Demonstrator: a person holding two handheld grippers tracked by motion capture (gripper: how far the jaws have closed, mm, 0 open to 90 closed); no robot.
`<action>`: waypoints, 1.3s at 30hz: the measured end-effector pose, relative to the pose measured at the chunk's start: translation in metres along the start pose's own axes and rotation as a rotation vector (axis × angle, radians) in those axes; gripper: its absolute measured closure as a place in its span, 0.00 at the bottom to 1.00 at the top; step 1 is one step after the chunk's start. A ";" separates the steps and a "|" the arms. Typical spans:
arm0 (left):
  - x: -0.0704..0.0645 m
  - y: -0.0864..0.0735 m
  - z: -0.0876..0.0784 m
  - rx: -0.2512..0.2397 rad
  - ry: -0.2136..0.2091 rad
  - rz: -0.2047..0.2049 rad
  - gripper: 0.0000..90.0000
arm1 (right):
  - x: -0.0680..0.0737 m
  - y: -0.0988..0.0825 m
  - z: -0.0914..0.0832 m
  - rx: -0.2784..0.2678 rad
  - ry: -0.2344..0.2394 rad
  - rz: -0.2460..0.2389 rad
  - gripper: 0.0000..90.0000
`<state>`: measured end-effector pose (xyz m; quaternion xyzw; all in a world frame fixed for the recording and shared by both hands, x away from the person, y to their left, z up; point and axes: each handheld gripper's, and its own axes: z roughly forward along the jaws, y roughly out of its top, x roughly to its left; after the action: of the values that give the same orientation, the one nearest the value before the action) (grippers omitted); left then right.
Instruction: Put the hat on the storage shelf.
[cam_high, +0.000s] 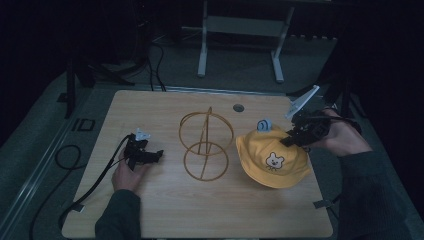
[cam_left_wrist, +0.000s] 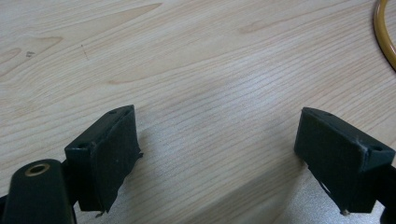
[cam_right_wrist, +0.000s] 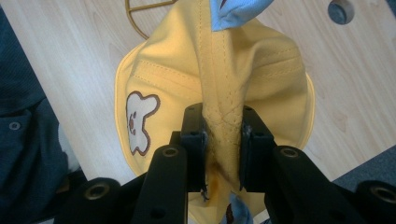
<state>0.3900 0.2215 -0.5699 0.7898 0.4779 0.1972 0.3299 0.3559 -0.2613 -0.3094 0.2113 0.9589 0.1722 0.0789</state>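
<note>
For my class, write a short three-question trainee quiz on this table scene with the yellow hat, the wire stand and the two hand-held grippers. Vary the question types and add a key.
1. True or false: the right gripper is clamped on a fold of the yellow hat.
2. The left gripper has its jaws: A) shut on the wire stand; B) open over bare table; C) shut on the hat.
3. Fill in: the wire stand sits on the table between the left gripper and the ____.

Key: 1 true, its pads pinch a stitched fold. 2 B. 3 hat.
</note>
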 end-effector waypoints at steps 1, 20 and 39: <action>0.000 0.000 0.000 0.000 0.000 0.000 0.15 | 0.000 0.001 -0.001 -0.004 -0.002 0.001 0.84; 0.000 0.000 0.000 -0.003 -0.001 -0.004 0.15 | -0.008 0.006 -0.013 -0.043 -0.026 0.020 0.84; 0.000 0.000 0.000 0.000 0.000 0.000 0.15 | -0.015 0.007 -0.027 -0.114 -0.049 0.041 0.84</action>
<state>0.3901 0.2215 -0.5698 0.7899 0.4780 0.1969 0.3299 0.3662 -0.2701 -0.2810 0.2305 0.9407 0.2229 0.1106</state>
